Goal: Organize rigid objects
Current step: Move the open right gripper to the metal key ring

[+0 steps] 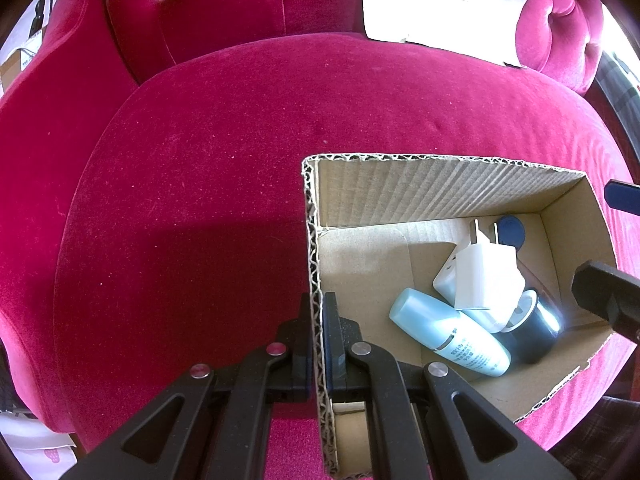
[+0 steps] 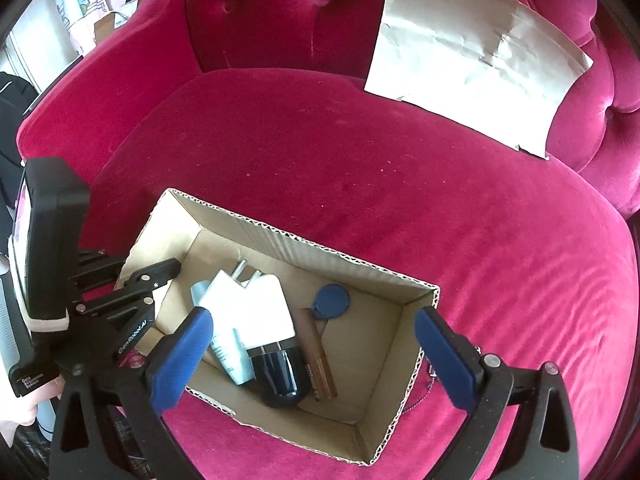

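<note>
- A cardboard box (image 2: 404,300) is sitting on the armchair seat (image 2: 360,160).
- A charger (image 2: 256,304), bottle (image 2: 230,354), jar (image 2: 280,376), tube (image 2: 318,356) and key fob (image 2: 332,300) are lying inside it.
- A paper sheet (image 2: 472,60) is leaning at two o'clock, behind the box.

A pink velvet armchair seat (image 2: 360,184) carries a cardboard box (image 2: 304,248) and seemingly a paper envelope (image 2: 472,60).

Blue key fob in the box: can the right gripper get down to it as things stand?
Probably yes. The right gripper is open above the cardboard box, and the blue key fob lies uncovered on the floor beside the white charger. The brown tube touches it, so grasping is tight.
</note>
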`<act>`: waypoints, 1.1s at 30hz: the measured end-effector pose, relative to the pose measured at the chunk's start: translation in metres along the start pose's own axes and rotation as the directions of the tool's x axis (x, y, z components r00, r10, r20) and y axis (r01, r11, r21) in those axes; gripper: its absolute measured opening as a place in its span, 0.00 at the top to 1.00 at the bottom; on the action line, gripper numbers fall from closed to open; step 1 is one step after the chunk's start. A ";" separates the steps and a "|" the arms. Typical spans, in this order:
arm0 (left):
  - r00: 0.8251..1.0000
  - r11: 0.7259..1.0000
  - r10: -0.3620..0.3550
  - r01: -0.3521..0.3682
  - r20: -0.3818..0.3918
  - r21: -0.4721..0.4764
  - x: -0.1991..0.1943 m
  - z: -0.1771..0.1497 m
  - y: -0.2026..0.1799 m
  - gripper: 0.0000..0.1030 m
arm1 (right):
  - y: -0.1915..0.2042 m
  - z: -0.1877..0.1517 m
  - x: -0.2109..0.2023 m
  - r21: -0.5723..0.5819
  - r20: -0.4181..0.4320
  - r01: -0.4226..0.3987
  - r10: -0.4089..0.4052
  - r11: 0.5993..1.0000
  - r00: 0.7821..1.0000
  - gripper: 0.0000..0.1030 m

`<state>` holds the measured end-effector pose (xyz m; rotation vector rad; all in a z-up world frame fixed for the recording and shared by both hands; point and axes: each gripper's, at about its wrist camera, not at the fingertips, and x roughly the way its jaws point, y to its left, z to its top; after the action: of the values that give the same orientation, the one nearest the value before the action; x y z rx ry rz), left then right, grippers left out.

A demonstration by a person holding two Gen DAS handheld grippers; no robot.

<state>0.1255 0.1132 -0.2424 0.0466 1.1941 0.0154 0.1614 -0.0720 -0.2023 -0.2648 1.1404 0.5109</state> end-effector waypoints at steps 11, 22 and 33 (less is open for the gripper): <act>1.000 1.000 0.005 -0.005 -0.001 0.000 0.001 0.000 -0.001 0.97 | -0.014 -0.004 -0.010 0.021 0.023 0.008 -0.009 1.000 1.000 0.00; 1.000 1.000 0.009 -0.009 0.001 0.004 -0.001 0.000 -0.005 0.97 | -0.052 -0.010 -0.028 0.075 0.066 0.042 -0.047 0.996 0.997 0.00; 1.000 1.000 0.010 -0.010 0.000 0.003 -0.001 0.000 -0.006 0.97 | -0.097 -0.022 -0.035 0.137 0.073 0.095 -0.106 0.986 0.992 0.00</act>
<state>0.1254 0.1075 -0.2418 0.0548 1.1943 0.0220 0.1823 -0.1739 -0.1843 -0.1830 1.0727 0.3515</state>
